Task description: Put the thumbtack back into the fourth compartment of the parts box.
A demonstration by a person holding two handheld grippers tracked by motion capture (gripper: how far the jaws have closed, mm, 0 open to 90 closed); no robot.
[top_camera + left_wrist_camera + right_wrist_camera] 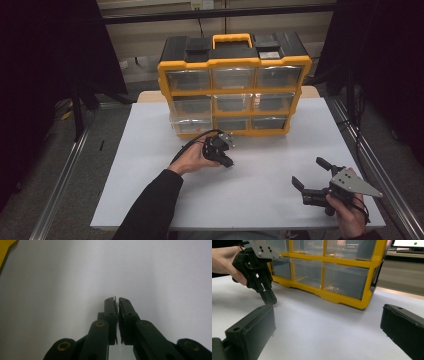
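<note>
Left hand-held gripper is pinching something tiny, white, hard to identify; right hand-held gripper is spreading wide over white bench.

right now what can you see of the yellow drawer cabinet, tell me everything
The drawer cabinet stands upright at the far middle of the white table. Its frame looks like yellow plastic, with a black top and a yellow carry handle. It holds nine clear drawers in three rows of three; the bottom left drawer sits pulled out slightly. Neither gripper touches it.

White table, grey floor, dark curtains.
</note>
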